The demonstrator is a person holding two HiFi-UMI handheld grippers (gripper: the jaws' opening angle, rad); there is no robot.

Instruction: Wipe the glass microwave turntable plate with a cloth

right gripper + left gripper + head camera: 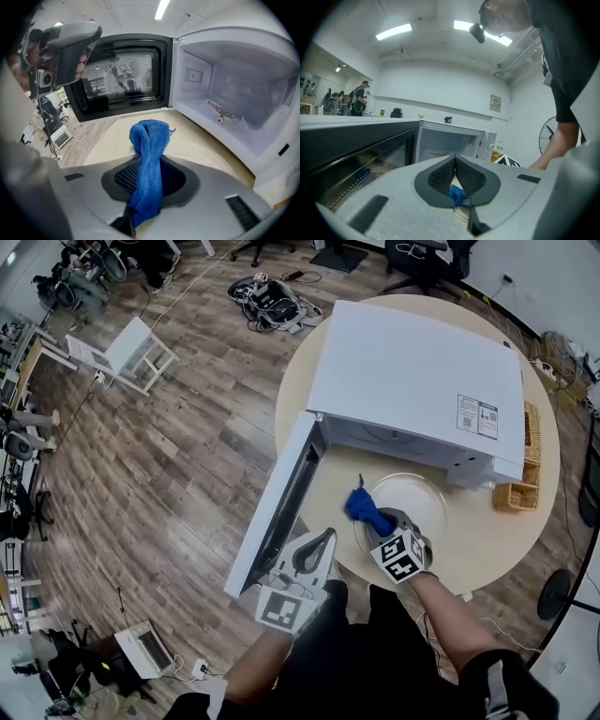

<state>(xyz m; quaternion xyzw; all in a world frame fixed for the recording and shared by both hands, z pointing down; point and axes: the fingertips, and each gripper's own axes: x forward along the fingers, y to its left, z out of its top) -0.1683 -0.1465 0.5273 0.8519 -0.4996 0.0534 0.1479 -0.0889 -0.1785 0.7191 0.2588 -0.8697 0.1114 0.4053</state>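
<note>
Glass plate (417, 497) by microwave (412, 371), cloth (147, 154) in R gripper (147, 180), label (478, 415) unreadable

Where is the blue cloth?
In the head view the blue cloth is pinched in the right gripper, over the left edge of the glass plate, in front of the open microwave.

Brightly and evenly lit from overhead, by ceiling strip lights (393, 31) burnt out to plain white in the left gripper view. Only soft, faint shadows, as under the microwave (412, 371) on the table (487, 549). Pale sheen on the microwave's white top. Heavily bowed toward the edges in every view, with black vignetted corners in both gripper views. Slightly soft close up on the left claw (455, 164); crisp on the blue cloth (149, 159).
</note>
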